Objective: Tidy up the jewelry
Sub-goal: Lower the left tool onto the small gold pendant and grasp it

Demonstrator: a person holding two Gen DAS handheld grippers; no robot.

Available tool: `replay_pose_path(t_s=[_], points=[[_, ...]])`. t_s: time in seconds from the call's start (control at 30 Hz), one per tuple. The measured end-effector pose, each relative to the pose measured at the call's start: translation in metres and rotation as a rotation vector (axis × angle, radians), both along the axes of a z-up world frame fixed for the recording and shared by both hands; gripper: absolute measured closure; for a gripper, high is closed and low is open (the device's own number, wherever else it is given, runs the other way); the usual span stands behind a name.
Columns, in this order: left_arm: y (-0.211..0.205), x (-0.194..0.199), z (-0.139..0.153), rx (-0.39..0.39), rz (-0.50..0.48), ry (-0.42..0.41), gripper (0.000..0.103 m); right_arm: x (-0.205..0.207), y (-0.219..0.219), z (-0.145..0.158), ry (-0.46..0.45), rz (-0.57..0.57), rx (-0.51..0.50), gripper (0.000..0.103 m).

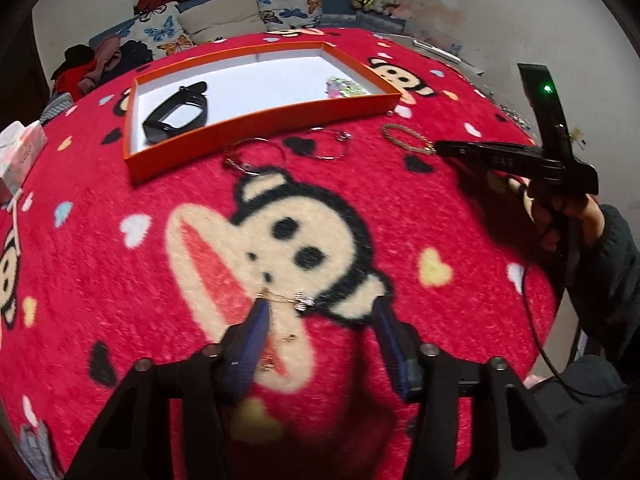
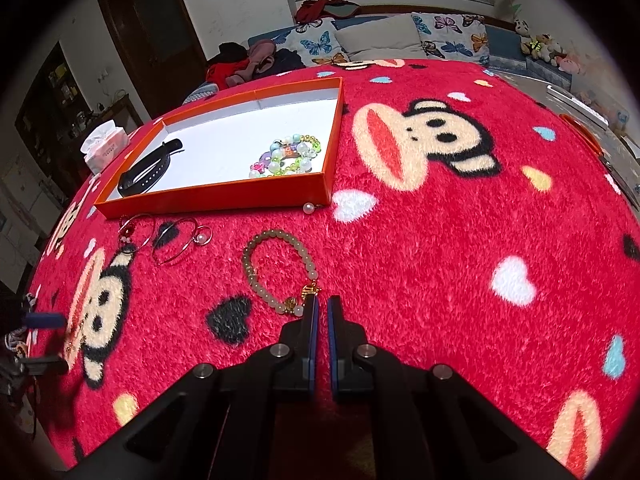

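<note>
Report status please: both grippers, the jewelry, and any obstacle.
Left gripper open over thin gold chain. Right gripper shut beside beaded bracelet. Orange box holds two pieces. No obstacle.

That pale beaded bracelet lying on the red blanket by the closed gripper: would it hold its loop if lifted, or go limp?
The beaded bracelet would probably droop: it looks like round beads on a string, lying in an uneven loop. The gold charm would likely dangle lowest. On the fuzzy blanket the beads probably wouldn't roll far if nudged.
</note>
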State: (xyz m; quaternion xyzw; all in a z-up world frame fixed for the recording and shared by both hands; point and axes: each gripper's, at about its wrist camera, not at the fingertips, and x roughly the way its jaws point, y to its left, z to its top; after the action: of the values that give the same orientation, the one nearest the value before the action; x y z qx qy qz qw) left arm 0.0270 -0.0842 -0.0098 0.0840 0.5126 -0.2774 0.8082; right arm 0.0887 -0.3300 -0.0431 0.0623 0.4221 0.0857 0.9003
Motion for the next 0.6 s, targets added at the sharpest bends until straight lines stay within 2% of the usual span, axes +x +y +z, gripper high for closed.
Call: replay_pose_path(t_s=[0.07, 0.13, 0.37, 0.6], points=[[-0.001, -0.001, -0.002, -0.01, 0.011, 0.005, 0.063, 0.0, 0.001, 0.0, 0.0, 0.0, -0.001, 0.097], [-0.002, 0.0, -0.004, -0.013, 0.026, 0.007, 0.066, 0.0, 0.001, 0.0, 0.0, 0.001, -0.002, 0.097], [-0.003, 0.003, -0.01, 0.015, 0.031, -0.003, 0.075, -0.001, 0.0, -0.001, -0.003, 0.001, 0.007, 0.097], [-0.004, 0.008, -0.014, 0.025, 0.04, -0.012, 0.078, -0.001, 0.0, -0.001, -0.003, 0.001, 0.007, 0.097]])
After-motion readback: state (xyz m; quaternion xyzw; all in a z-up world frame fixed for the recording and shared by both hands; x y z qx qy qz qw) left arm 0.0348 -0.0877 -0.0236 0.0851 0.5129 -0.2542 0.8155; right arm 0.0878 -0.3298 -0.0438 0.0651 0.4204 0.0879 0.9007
